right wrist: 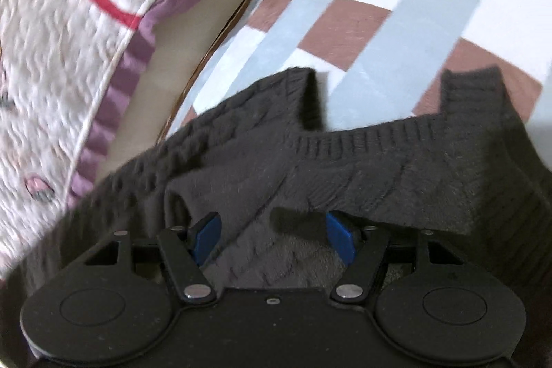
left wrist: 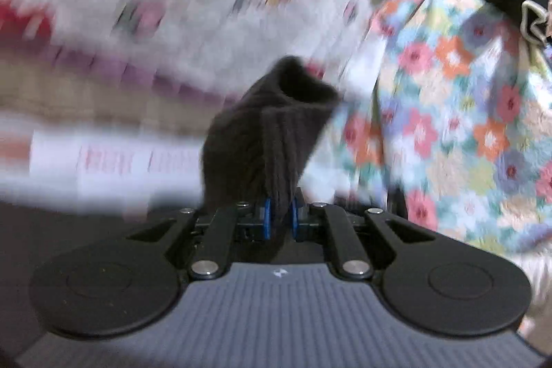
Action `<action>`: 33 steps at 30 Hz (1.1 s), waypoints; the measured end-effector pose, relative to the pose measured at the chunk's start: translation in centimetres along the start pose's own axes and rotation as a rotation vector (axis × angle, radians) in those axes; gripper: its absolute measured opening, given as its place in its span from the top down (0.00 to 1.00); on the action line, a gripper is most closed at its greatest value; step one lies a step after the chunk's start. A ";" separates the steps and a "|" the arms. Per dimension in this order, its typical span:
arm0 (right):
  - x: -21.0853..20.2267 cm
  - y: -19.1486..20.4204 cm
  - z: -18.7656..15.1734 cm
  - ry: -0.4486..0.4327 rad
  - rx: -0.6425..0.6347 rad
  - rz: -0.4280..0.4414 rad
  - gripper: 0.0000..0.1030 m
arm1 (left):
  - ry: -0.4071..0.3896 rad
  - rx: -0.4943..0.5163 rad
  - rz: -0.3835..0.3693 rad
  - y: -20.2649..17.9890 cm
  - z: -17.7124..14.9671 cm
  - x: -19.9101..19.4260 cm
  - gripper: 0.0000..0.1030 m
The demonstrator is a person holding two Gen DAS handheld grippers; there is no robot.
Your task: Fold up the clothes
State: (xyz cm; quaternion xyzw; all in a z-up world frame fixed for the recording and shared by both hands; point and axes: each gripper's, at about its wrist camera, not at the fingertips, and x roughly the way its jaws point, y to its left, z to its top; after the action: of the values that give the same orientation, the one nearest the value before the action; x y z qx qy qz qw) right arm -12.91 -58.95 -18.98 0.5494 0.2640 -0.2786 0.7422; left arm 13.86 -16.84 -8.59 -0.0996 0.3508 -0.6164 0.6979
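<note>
Sweater (right wrist: 345, 161), dark cable-knit: your left gripper (left wrist: 280, 218) pinched its cuff; your right gripper (right wrist: 274, 237) stood wide over its body on the checked sheet (right wrist: 345, 23).

The left gripper (left wrist: 279, 218) has its two blue pads (left wrist: 266, 219) drawn close together, clamped on a fold of the dark sweater (left wrist: 265, 133), which stands up from between them; its black linkage arms angle inward to the pinch. The view around it is smeared with motion blur. The right gripper (right wrist: 274, 237) has its blue pads (right wrist: 341, 238) spread well apart, linkage arms splayed outward. It lies low over the sweater (right wrist: 345, 161), knit between and partly over the pads, with neither pad pressing the cloth against the other.
</note>
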 end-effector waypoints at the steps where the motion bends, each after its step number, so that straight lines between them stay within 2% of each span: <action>1: 0.0 -0.1 0.1 -0.002 -0.004 0.001 0.30 | 0.040 -0.030 0.049 0.9 -1.2 -0.3 0.90; 4: 0.0 -0.2 0.2 -0.008 -0.018 0.004 0.30 | 0.166 -0.136 0.255 4.1 -4.1 -1.3 0.90; 5: 0.0 -0.3 0.3 -0.010 -0.022 0.005 0.30 | 0.171 -0.154 0.317 5.0 -4.4 -1.9 0.91; 7: 0.0 -0.4 0.4 -0.014 -0.031 0.007 0.30 | 0.142 -0.173 0.381 6.2 -4.5 -3.2 0.91; 10: 0.0 -0.5 0.4 -0.028 -0.032 0.013 0.30 | 0.116 -0.120 0.454 6.2 -4.2 -4.1 0.91; 13: 0.0 -0.6 0.3 -0.041 -0.019 0.020 0.29 | 0.169 -0.030 0.538 5.8 -4.3 -3.0 0.90; 17: -0.1 -0.4 0.2 -0.048 -0.005 0.017 0.28 | 0.230 -0.031 0.530 5.8 -5.0 -2.3 0.89; 22: 0.6 -0.4 -0.4 0.008 0.168 0.204 0.28 | 0.211 -0.046 0.535 5.9 -5.2 -3.0 0.89; 27: 2.2 1.5 -0.4 0.036 0.164 0.209 0.26 | 0.221 -0.099 0.522 6.8 -5.1 -3.3 0.86; 28: 2.6 1.9 -0.4 0.041 0.162 0.209 0.26 | 0.236 -0.097 0.523 6.9 -5.1 -3.1 0.82; 29: 2.9 2.3 -0.3 0.046 0.160 0.209 0.26 | 0.257 -0.086 0.541 7.0 -5.2 -2.8 0.73; 30: 3.2 2.6 -0.3 0.052 0.158 0.209 0.26 | 0.279 -0.073 0.567 7.1 -5.3 -2.5 0.68; 31: 3.5 3.1 -0.3 0.058 0.125 0.181 0.26 | 0.291 -0.054 0.582 7.0 -5.4 -2.4 0.65; 33: 3.8 3.5 -0.4 0.066 0.062 0.139 0.27 | 0.290 -0.011 0.586 6.5 -5.2 -2.5 0.64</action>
State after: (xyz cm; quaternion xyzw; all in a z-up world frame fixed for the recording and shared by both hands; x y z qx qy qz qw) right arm -7.76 -58.22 -19.37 0.5980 0.2408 -0.2159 0.7333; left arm 15.82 -11.56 -15.14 0.0908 0.4636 -0.3951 0.7878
